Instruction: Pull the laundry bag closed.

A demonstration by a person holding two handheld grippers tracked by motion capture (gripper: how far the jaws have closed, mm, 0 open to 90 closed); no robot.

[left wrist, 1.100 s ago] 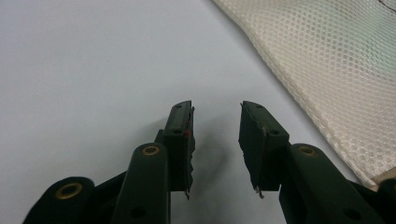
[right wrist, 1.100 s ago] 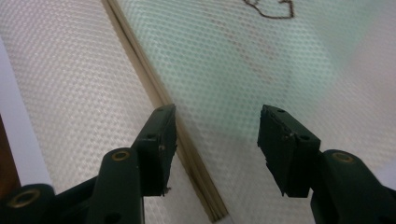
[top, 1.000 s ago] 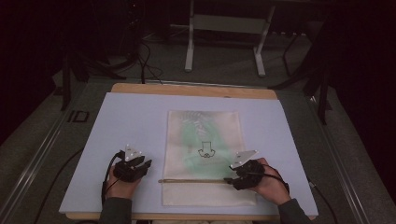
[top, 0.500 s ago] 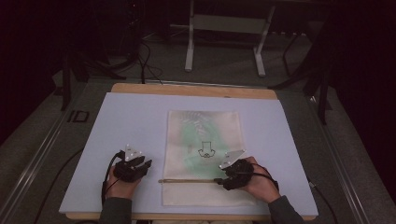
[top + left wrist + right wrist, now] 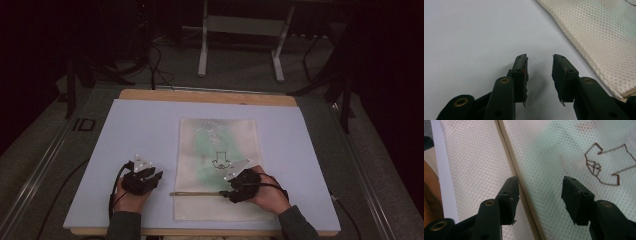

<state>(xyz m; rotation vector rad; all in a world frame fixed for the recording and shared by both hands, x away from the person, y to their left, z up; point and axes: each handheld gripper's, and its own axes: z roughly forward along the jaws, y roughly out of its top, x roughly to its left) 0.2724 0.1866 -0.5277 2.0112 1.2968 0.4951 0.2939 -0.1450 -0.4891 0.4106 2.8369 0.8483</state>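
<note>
Left gripper (image 5: 539,75): jaws apart, empty, on the white table (image 5: 140,130).
Right gripper (image 5: 540,195): jaws apart, empty, over the mesh bag (image 5: 210,150) zipper (image 5: 510,157).

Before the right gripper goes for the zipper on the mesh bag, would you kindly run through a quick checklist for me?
1. Right gripper open: ok, jaws apart, nothing between them.
2. Right gripper over the mesh bag: ok, above the zipper line.
3. Zipper between the jaws: not ok, it runs beside the left jaw, not centred.
4. Zipper pull located: cannot tell.
5. Left gripper ready to steady the bag: not ok, open over bare table, beside the bag's edge.
6. Bag lying flat: ok in the high view.
</note>
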